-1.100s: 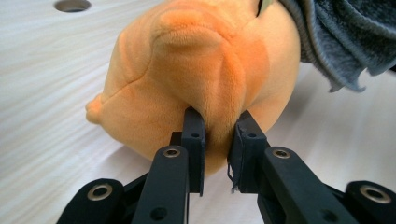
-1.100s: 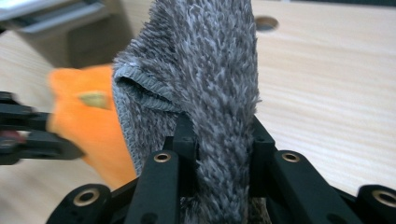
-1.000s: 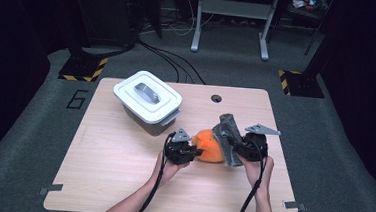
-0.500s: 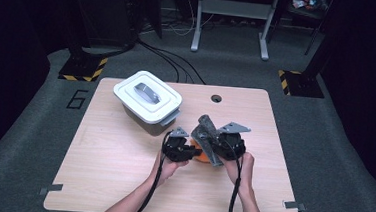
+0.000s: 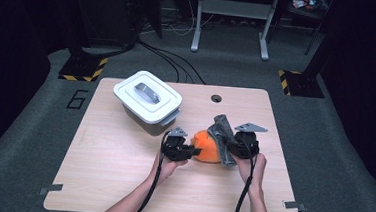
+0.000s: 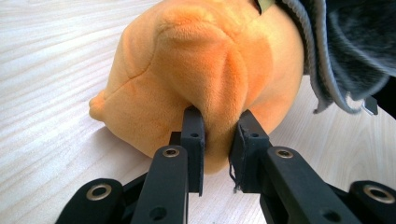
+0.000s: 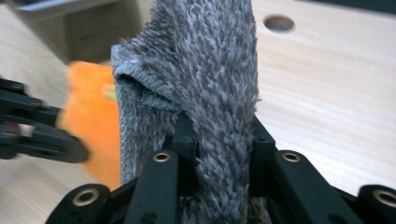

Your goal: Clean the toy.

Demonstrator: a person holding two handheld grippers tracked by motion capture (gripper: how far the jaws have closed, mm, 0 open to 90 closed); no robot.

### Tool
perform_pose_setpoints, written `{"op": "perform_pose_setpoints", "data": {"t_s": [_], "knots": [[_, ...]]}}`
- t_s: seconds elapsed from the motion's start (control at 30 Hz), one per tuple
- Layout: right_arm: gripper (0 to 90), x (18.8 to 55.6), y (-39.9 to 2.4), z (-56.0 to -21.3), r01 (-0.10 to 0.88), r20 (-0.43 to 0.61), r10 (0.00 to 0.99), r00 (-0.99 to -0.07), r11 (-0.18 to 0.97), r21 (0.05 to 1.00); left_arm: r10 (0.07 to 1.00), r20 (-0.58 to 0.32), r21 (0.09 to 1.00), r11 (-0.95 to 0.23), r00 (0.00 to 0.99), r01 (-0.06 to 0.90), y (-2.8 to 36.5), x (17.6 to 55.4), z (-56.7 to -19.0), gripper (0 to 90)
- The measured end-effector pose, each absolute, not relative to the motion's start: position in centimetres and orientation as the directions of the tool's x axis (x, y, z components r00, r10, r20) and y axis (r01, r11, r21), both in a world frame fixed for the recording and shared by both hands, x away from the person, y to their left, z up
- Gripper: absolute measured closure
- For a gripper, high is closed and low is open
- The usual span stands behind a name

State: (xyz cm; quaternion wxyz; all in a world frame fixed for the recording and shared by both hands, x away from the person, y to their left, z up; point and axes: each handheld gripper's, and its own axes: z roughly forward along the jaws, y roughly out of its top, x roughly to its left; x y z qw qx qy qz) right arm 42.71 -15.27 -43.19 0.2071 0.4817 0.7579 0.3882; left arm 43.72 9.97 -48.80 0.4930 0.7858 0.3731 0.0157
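Gripping an orange plush (image 5: 207,146) and grey cloth (image 5: 222,133), both hand-held grippers overhang the wooden table (image 5: 106,165).

1. The orange plush toy (image 5: 207,146) is a rounded, soft, short-piled lump with stitched seams. It rests on the table's right half, near the front. A fold of its plush is pinched on its left side, as the left gripper view (image 6: 205,79) shows.
2. The grey cloth (image 5: 222,137) is shaggy on one face with a stitched hem. It stands bunched and upright, draped against the toy's right side and touching it; its lower part is clamped, as the right gripper view (image 7: 210,88) shows.
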Motion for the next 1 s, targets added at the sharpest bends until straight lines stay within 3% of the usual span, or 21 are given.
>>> {"op": "perform_pose_setpoints", "data": {"t_s": [0.23, 0.43, 0.73, 0.83, 1.0], "knots": [[71.1, 43.7, -18.0, -45.8, 0.648, 0.146, 0.911, -0.386, 0.155, 0.745, 0.604, -0.343, 0.789, -0.23, 0.719, 0.569, 9.9, 43.8, -48.9, 76.5], [71.0, 43.0, -17.8, -44.4, 0.609, 0.162, 0.897, -0.411, 0.137, 0.781, 0.608, -0.344, 0.784, -0.233, 0.715, 0.576, 10.1, 44.0, -48.9, 76.4], [70.5, 41.3, -12.0, -41.1, 0.494, 0.064, 0.823, -0.565, 0.276, 0.825, 0.608, -0.317, 0.788, -0.258, 0.728, 0.559, 9.8, 43.8, -48.8, 76.5], [70.4, 41.7, -10.3, -41.5, 0.491, 0.004, 0.82, -0.573, 0.339, 0.802, 0.611, -0.314, 0.786, -0.262, 0.727, 0.56, 10.0, 43.9, -48.8, 76.5], [70.8, 41.8, -10.7, -41.8, 0.497, -0.001, 0.833, -0.554, 0.331, 0.802, 0.605, -0.328, 0.785, -0.253, 0.726, 0.566, 9.9, 43.9, -48.9, 76.6]]}}
